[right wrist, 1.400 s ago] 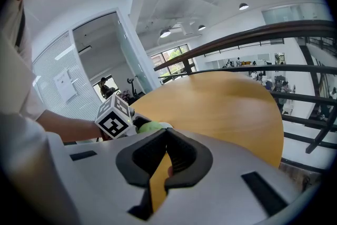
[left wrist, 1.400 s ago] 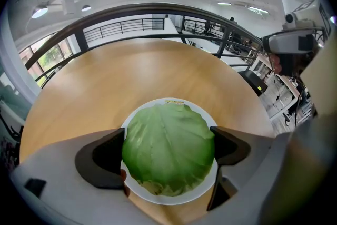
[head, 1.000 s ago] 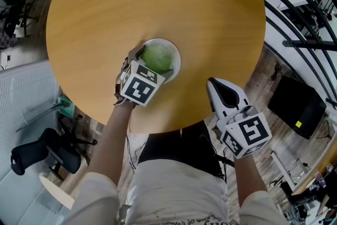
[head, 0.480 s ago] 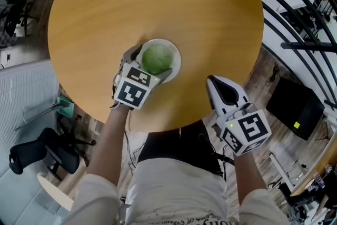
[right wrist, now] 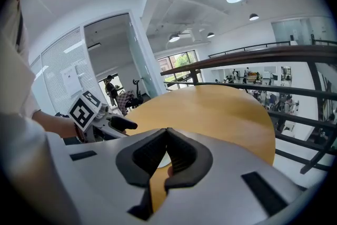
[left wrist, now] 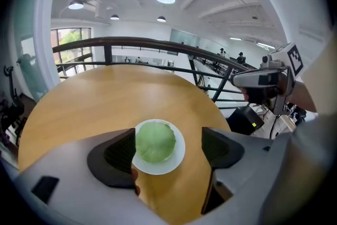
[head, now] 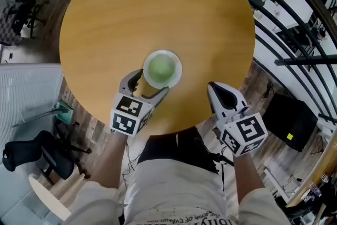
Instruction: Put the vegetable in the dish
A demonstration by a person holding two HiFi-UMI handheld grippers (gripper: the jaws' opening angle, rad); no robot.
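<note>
Since the right tongs (head: 212, 87), nearest the body, are pressed together on nothing, they play no part. Just ahead, the left tongs (head: 151, 83) hang spread over the near edge of the counter (head: 158, 2); their jaws have just narrowed slightly, with nothing pinched between them. Beyond sits the white dish (head: 178, 60), with the green vegetable (head: 161, 67) resting inside it. Placing looks done; only clearing away seems left.

1 vegetable (head: 161, 67), 1 dish (head: 178, 76), 1 round table (head: 158, 8) and 2 tools (head: 148, 85) (head: 214, 87)
</note>
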